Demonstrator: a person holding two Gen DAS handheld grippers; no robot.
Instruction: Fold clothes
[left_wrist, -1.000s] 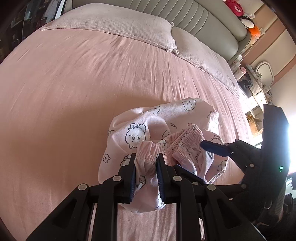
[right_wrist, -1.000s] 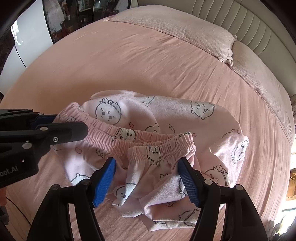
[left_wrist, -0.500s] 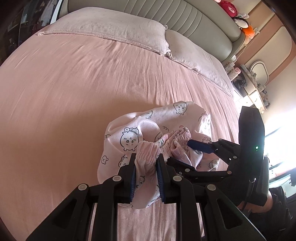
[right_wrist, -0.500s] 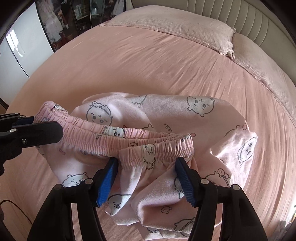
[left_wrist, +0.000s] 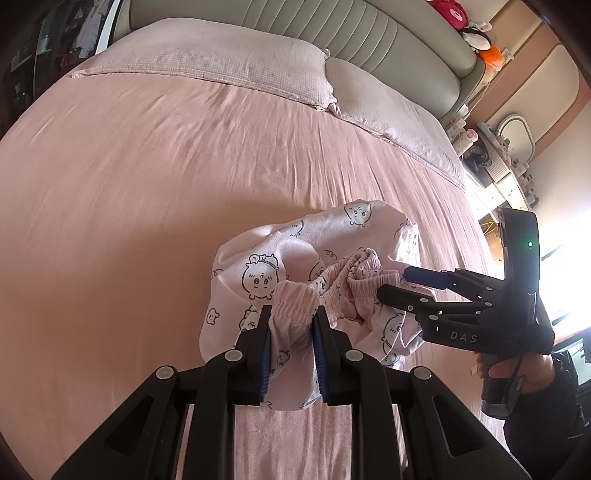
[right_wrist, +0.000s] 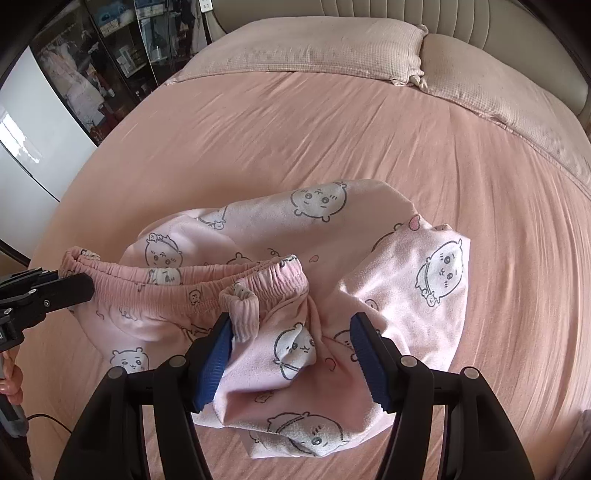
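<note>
Pink pyjama pants (right_wrist: 314, 229) printed with cartoon faces hang bunched above the pink bed sheet (right_wrist: 332, 122). My left gripper (left_wrist: 291, 314) is shut on one end of the elastic waistband (left_wrist: 295, 295); it shows at the left of the right wrist view (right_wrist: 74, 288). My right gripper (right_wrist: 291, 325) is open, its blue pads either side of the cloth, with a fold of waistband (right_wrist: 242, 306) against the left pad. In the left wrist view the right gripper (left_wrist: 391, 284) sits at the other end of the waistband.
Two pink pillows (left_wrist: 229, 62) lie at the head of the bed against a padded headboard (left_wrist: 332, 26). A glass cabinet (right_wrist: 122, 51) stands off the bed's left side. A cluttered dresser (left_wrist: 498, 166) stands on the right.
Both grippers have lifted the pants higher and apart, stretching the waistband. The right gripper's jaws remain open around the cloth.
</note>
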